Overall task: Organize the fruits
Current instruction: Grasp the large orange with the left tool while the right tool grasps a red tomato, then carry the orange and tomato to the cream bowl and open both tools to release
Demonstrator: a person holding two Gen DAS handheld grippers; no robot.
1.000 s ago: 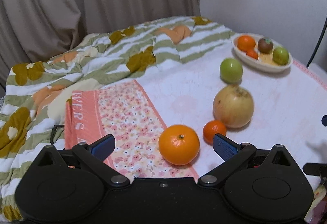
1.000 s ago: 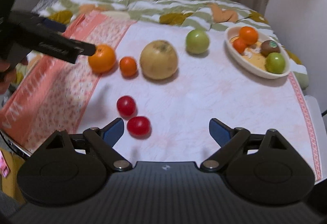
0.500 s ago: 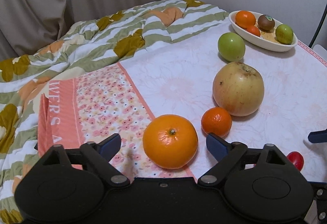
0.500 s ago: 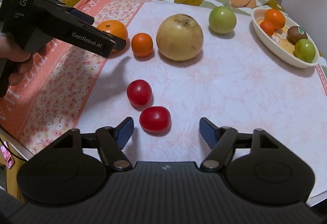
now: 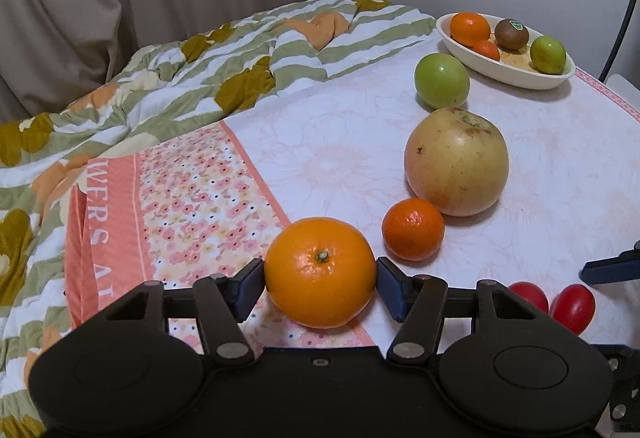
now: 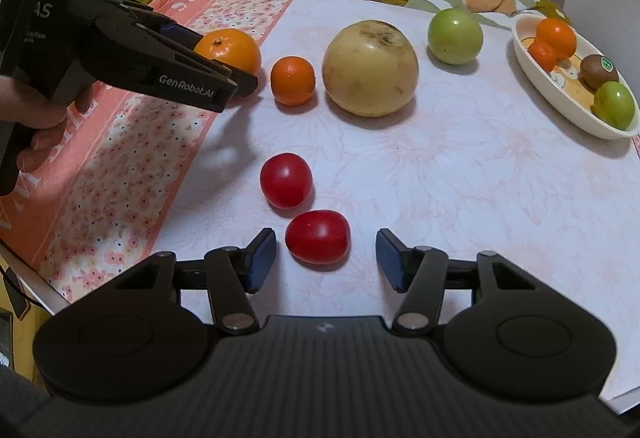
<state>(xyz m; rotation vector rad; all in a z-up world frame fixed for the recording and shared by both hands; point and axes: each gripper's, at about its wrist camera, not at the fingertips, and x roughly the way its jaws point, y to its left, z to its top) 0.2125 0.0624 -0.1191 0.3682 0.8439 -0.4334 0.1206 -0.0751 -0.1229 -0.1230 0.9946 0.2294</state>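
Observation:
My left gripper (image 5: 320, 280) is shut on a large orange (image 5: 320, 272), which rests on the cloth; both pads touch its sides. It also shows in the right wrist view (image 6: 230, 50) behind the left gripper (image 6: 240, 80). My right gripper (image 6: 326, 258) is open around a red tomato (image 6: 318, 242), with gaps on both sides. A second tomato (image 6: 285, 180) lies just beyond. A small mandarin (image 5: 413, 229), a big yellow pear (image 5: 456, 162) and a green apple (image 5: 441, 80) lie in a row toward an oval white dish (image 5: 504, 70).
The dish (image 6: 560, 110) holds an orange, a small mandarin, a kiwi and a green fruit. A floral pink cloth (image 5: 180, 206) covers the table's left part. A striped quilt (image 5: 200, 78) lies behind. The table's front edge (image 6: 36, 290) is near.
My left gripper has moved forward and closed onto the large orange. My right gripper has moved forward and narrowed, so the near tomato now lies between its fingers.

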